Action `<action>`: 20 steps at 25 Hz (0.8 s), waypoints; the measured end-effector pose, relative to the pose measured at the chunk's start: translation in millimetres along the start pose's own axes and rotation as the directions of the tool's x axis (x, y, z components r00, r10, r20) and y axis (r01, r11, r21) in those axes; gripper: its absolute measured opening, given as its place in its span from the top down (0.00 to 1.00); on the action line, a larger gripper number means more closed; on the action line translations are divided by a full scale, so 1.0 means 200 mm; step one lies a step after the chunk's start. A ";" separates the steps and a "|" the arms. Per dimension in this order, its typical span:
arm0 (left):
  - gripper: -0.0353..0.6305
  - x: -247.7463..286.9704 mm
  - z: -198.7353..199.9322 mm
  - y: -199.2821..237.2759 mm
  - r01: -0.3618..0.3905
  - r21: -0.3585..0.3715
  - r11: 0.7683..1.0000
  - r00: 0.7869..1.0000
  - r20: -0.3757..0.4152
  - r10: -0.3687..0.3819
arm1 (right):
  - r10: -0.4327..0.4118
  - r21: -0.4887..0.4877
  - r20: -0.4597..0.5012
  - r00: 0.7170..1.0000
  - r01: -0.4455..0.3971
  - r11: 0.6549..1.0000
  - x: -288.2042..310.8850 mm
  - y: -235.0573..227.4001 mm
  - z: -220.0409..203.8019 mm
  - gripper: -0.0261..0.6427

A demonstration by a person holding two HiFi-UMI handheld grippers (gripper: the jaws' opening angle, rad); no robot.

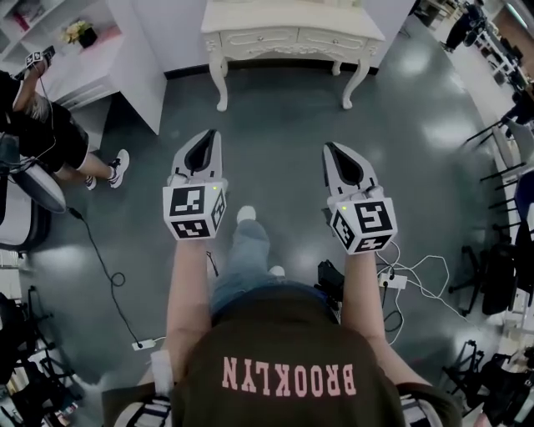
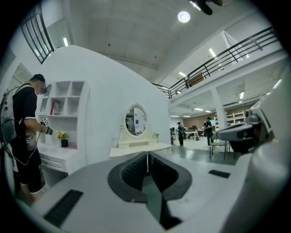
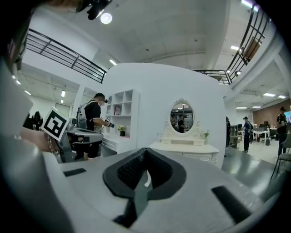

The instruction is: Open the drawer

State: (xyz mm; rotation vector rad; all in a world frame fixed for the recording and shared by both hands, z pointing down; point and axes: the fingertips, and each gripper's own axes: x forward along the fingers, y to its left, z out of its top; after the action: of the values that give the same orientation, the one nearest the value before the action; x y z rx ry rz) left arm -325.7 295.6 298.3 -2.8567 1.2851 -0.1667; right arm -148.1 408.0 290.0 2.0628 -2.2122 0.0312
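Observation:
A white dressing table [image 1: 292, 18] with drawers [image 1: 263, 39] across its front stands at the far end of the grey floor. Both grippers are held out level, well short of it and pointing toward it. My left gripper [image 1: 206, 134] is shut with nothing between its jaws. My right gripper [image 1: 329, 147] is also shut and empty. In the left gripper view the table [image 2: 136, 148] and its oval mirror [image 2: 135, 120] show beyond the closed left gripper [image 2: 147, 157]. The right gripper view shows the same table [image 3: 186, 149] past the right gripper [image 3: 145, 152].
A white shelf unit [image 1: 83, 58] stands at the left with a person [image 1: 42, 125] beside it. Cables and a power strip [image 1: 409, 279] lie on the floor at the right, near dark chairs [image 1: 501, 267]. Another cable [image 1: 104, 267] runs along the left.

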 end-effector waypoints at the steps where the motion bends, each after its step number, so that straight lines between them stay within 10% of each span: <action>1: 0.93 0.03 0.00 0.00 0.006 0.001 1.000 1.000 0.001 -0.006 | -0.002 0.007 0.005 1.000 0.002 1.000 0.02 -0.01 0.00 0.97; 20: 0.93 1.21 0.00 0.44 0.122 -0.020 0.992 0.992 -0.015 -0.122 | -0.096 -0.028 -0.037 0.995 0.095 0.995 1.12 -0.43 0.04 0.97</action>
State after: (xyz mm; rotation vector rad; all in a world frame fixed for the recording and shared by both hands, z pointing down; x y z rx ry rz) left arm -232.2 56.8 316.6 -2.9568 1.1201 -0.1798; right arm -78.1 179.5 298.3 2.1326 -2.0781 0.0327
